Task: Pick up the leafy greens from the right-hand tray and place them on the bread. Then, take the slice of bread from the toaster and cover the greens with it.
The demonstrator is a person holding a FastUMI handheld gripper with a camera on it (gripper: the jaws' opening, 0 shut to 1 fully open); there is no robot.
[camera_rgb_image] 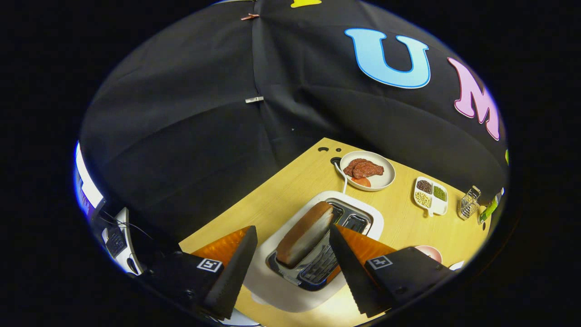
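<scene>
The gripper [292,240] is open, its two fingers spread wide and holding nothing. The slice of bread [303,234] stands tilted in one slot of the toaster [317,254] and lies between the fingers, nearer the right finger than the left; neither finger touches it. The white toaster sits on the wooden counter [281,195] directly below and just ahead of the fingertips. Its second slot [352,218], beyond the bread and toward the right finger, is vacant.

To the left of the left finger, off the counter edge, a white device with cables [115,238] is partly visible. Beyond the toaster, a white cord [341,176] runs toward the counter's far edge. Beyond the right finger, a round white plate [386,179] carries brown meat pieces and an orange slice. Further right, well apart from the toaster, a white divided dish [431,196] holds small portions of beans or grains. Just beside it stands a small wire rack [469,203]. Close behind the right finger, a pinkish round object [430,252] is mostly hidden.
</scene>
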